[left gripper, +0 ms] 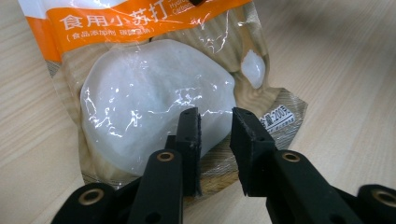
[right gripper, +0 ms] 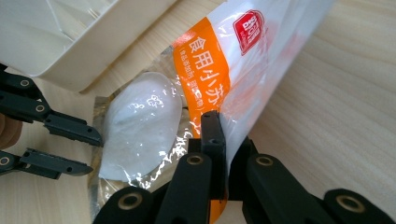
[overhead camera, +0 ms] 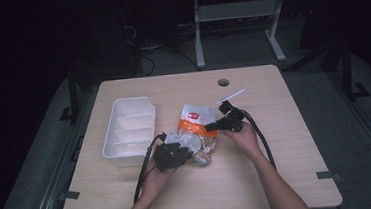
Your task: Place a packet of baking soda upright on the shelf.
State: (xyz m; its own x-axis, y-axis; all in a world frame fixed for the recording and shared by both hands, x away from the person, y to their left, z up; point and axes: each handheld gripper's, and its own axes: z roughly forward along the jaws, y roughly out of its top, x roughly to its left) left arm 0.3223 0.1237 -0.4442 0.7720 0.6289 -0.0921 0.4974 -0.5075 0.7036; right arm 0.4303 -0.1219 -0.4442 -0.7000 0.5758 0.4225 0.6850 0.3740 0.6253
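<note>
Wooden table (overhead camera: 277, 142): white divided tray (overhead camera: 128, 131) toward left edge. Just right of it, near centre, clear bag (left gripper: 154, 98) w/ orange band reading 食用小苏打, "200" on corner label, white powder lump inside. Right gripper (right gripper: 223, 140), jaws pinching bag's side edge, lifts it. Left gripper (left gripper: 215, 135), jaws spread, hovers over bag's bottom end. Both forearms reach in from near edge.

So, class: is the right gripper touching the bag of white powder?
Touching. The right gripper view shows the right gripper with its jaws shut on the bag's plastic edge, the film pinched between them.
</note>
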